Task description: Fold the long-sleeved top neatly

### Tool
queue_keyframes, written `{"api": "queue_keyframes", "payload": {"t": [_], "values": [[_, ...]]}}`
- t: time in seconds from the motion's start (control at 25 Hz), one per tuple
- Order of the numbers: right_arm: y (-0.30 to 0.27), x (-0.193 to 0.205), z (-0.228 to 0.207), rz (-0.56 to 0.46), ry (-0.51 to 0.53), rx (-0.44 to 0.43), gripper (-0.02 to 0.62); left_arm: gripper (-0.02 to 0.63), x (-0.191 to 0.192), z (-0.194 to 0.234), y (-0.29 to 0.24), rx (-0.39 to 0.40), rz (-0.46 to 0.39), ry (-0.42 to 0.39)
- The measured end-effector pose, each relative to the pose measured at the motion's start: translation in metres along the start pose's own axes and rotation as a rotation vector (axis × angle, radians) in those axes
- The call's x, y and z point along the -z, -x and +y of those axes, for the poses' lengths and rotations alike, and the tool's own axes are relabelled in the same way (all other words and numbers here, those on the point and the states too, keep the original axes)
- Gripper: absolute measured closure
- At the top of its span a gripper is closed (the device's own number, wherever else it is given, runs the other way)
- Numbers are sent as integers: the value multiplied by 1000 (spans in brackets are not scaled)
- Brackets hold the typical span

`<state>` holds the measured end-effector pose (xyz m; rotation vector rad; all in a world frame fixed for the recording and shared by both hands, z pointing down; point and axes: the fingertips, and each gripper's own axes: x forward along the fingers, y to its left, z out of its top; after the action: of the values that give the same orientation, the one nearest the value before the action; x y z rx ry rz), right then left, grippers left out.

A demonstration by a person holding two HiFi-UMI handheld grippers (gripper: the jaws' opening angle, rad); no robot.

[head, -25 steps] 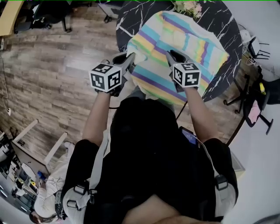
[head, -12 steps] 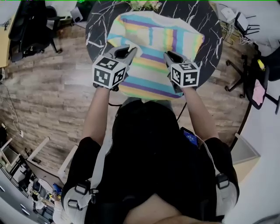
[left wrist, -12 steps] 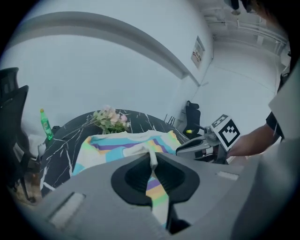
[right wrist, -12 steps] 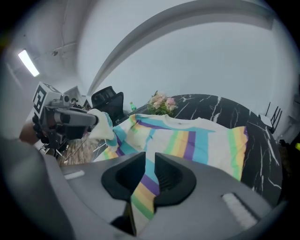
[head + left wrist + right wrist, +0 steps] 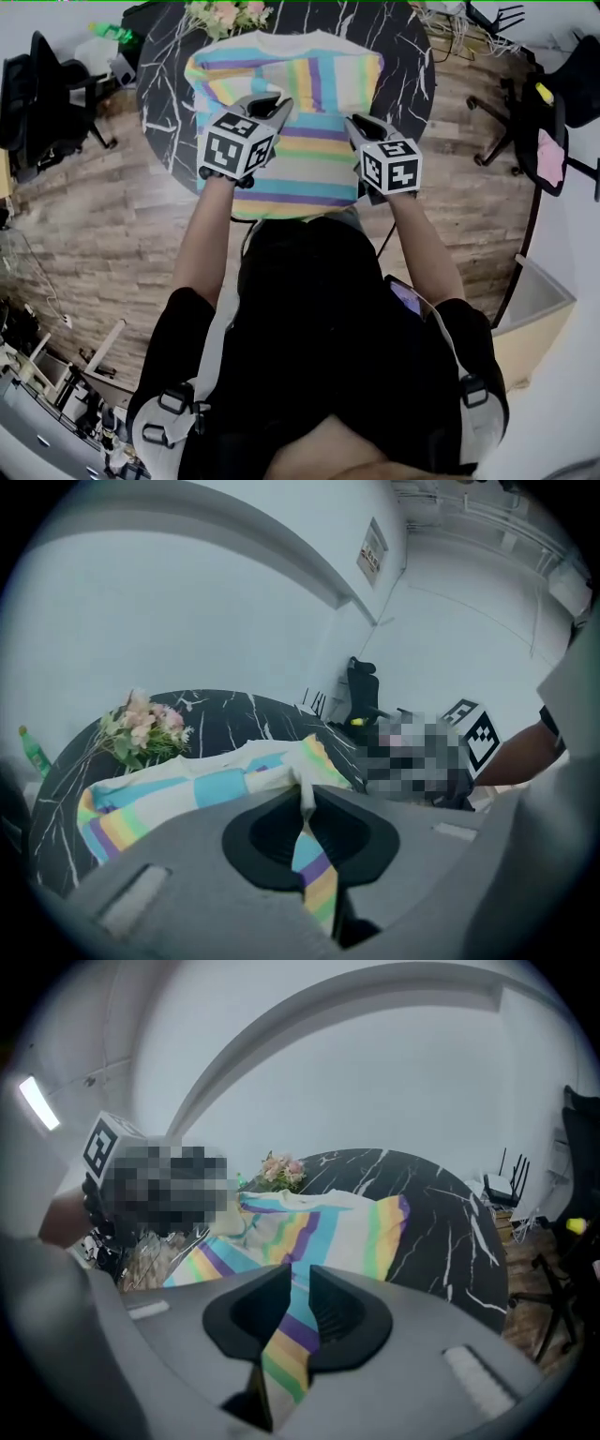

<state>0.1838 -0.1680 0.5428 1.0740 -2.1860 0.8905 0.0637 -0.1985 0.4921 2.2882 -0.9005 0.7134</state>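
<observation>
Head view: the striped top (image 5: pixel 314 70) lies spread on the round black desk (image 5: pixel 408 56). Its far part lies flat near a bunch of flowers (image 5: pixel 220 14), and its near part is taken up by both grippers, one toward each side.

The left gripper (image 5: pixel 305 803) has its jaws pressed together on a thin pinch of the striped cloth, which runs up between the pads. The right gripper (image 5: pixel 295 1302) has its jaws nearly together, clamped on a slightly thicker fold of the same cloth.

The top looks light, soft and quite limp. It will likely sag in the middle between the two holds and drape wherever it is let down, and nothing about it looks fragile. The cloth seems to sit firmly in the pads, so a small pinch should hold.

The best places to hold it are probably near the side edges, at matching height. Kept level and gently taut, the two holds should make the fold land straight.
</observation>
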Motion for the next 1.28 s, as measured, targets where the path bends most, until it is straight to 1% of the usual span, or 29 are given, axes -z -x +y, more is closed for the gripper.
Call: {"api": "queue_keyframes", "payload": {"t": [0.16,0.24,0.4,0.6,0.68,0.76,0.8,0.84,0.88,1.08,1.28], "values": [[13,8,-27,-5,-37,21,526,580,-1,-11,-38,13,89,-52],[17,12,-36,-8,-55,27,526,580,0,-16,-53,15,119,-61],[25,22,-50,-1,-77,36,526,578,7,-21,-77,3,170,-53],[36,29,-65,5,-94,44,526,577,12,-24,-98,-25,211,-44],[39,31,-70,8,-89,42,526,561,15,-26,-107,-27,234,-39],[42,33,-74,12,-84,43,526,507,17,-31,-117,-22,242,-37],[44,34,-77,12,-85,43,526,494,17,-35,-122,-16,240,-35],[45,35,-79,12,-87,44,526,462,17,-39,-126,-11,236,-35],[47,35,-81,11,-88,45,526,451,15,-42,-130,-6,231,-37],[55,35,-93,2,-91,62,526,451,10,-56,-142,15,225,-50],[57,37,-99,1,-99,68,526,451,11,-55,-137,9,225,-49]]}}
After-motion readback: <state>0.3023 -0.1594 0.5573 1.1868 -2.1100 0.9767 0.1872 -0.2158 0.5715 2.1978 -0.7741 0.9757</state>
